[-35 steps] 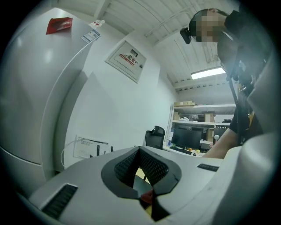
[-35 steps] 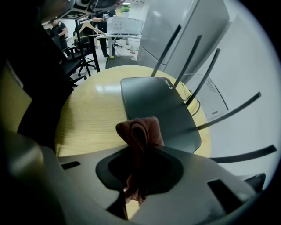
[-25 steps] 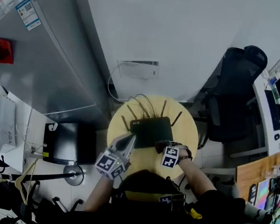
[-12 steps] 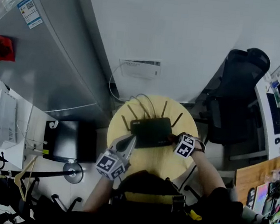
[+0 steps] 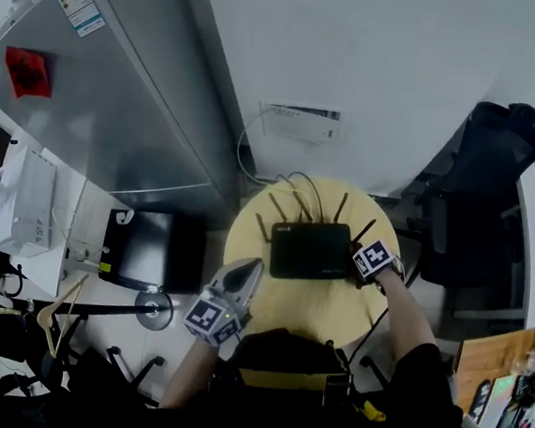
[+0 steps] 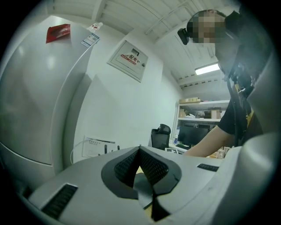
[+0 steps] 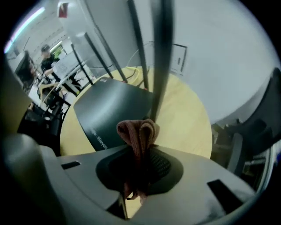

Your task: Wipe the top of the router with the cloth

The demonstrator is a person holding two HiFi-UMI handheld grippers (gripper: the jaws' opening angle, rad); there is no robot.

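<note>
Over the last second the right hand-held gripper [image 5: 367, 257] has travelled from the front edge of the router [image 5: 309, 249] round its front right corner, and now sits at the right-hand side. It is clenched on a bunched reddish cloth [image 7: 138, 132], which pokes out past the jaws towards the dark lid. That reads as a stroke run off the edge, so most of the top probably has yet to be wiped and the next pass should come back leftwards across the lid.

The left hand-held gripper [image 5: 246, 274] has kept its place by the front left rim of the round yellow bench [image 5: 305, 308], jaws pressed together on nothing, clear of the router.

The router lies in the middle of the bench, towards the back. Its antennas [image 5: 341, 208] stand along the rear edge with cables behind, so strokes should stop short of there. There is bare bench in front and to either side; an office chair [image 5: 483, 173] stands off to the right, apart from the bench
</note>
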